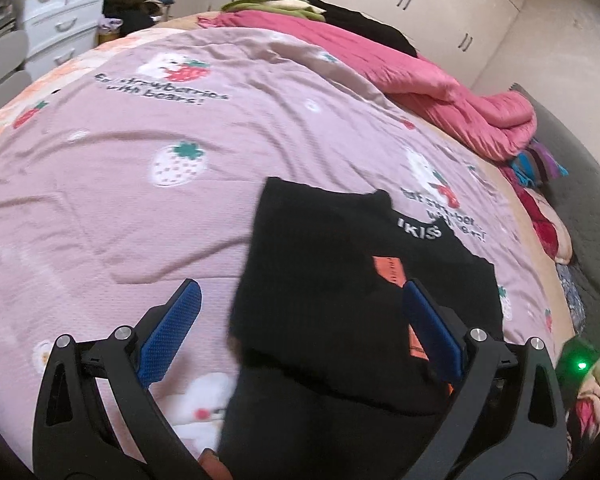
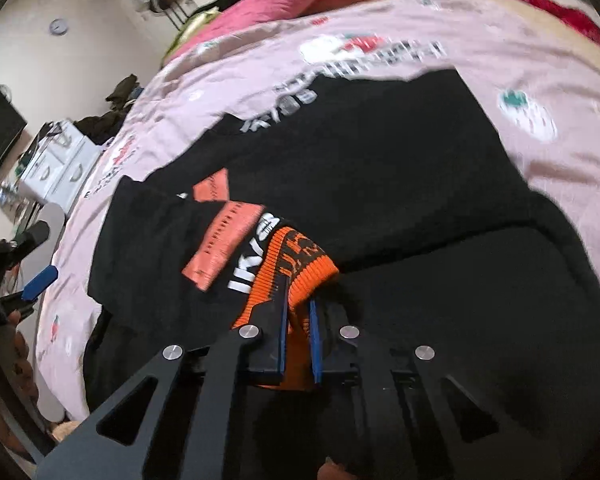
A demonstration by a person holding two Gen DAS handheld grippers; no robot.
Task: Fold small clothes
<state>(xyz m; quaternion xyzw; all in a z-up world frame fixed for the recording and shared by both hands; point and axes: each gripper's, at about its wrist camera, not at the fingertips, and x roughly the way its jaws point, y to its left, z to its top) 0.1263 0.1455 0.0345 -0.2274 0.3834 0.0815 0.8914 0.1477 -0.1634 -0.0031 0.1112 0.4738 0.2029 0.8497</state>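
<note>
Both views are evenly lit by soft indoor light with no hard shadows; where the light comes from cannot be told. The pink bedspread point(image 1: 148, 208) reads clearly in the left wrist view, its printed lettering sharp in the upper middle of the frame and softer toward the lower edge. The black garment point(image 1: 324, 292) shows as a nearly featureless dark mass, with its left edge smeared by motion. A green indicator light point(image 1: 581, 366) glares at the lower right. The right wrist view is blurrier: the print in the upper middle streaks sideways. Fisheye distortion bows the bed into a dome, and dark vignetting fills the corners of both frames.
</note>
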